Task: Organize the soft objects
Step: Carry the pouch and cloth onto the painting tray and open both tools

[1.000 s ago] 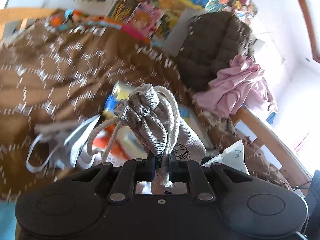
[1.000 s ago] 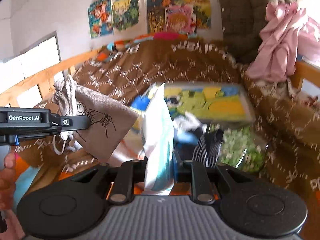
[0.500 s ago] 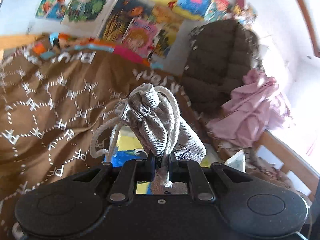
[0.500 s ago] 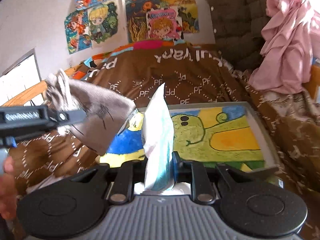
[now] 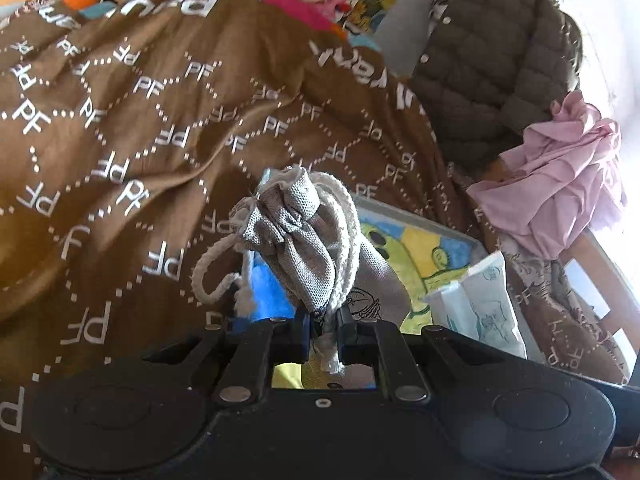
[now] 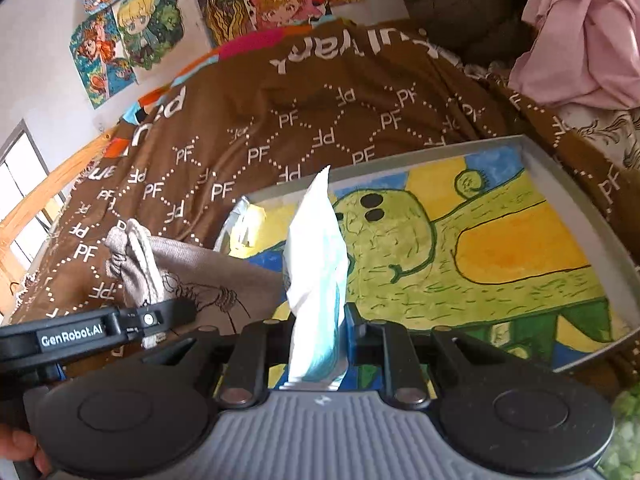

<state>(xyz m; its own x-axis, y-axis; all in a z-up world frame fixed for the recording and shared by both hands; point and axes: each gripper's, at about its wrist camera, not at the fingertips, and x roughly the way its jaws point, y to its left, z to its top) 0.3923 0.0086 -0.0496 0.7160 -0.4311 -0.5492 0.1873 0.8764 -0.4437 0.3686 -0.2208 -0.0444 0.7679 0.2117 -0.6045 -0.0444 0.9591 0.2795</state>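
Note:
My left gripper point(image 5: 323, 322) is shut on the neck of a grey drawstring pouch point(image 5: 296, 236) with white cords, held above the near left corner of a painted tray point(image 5: 424, 240). In the right wrist view the same pouch point(image 6: 192, 268) and the left gripper's arm point(image 6: 92, 330) sit at the lower left. My right gripper point(image 6: 318, 324) is shut on a white and pale blue tissue pack point(image 6: 318, 256) standing upright over the tray point(image 6: 576, 184). The tissue pack point(image 5: 484, 300) also shows at the right in the left wrist view.
A brown "PF" patterned blanket point(image 6: 280, 128) covers the bed around the tray. A dark quilted jacket point(image 5: 492, 64) and pink cloth point(image 5: 560, 184) lie at the far right. Posters point(image 6: 136, 28) hang on the wall. A wooden bed rail point(image 6: 48, 184) runs at the left.
Both grippers have moved forward and lowered over the painted tray, still holding the pouch and the tissue pack. The clutter seen earlier below them is out of view.

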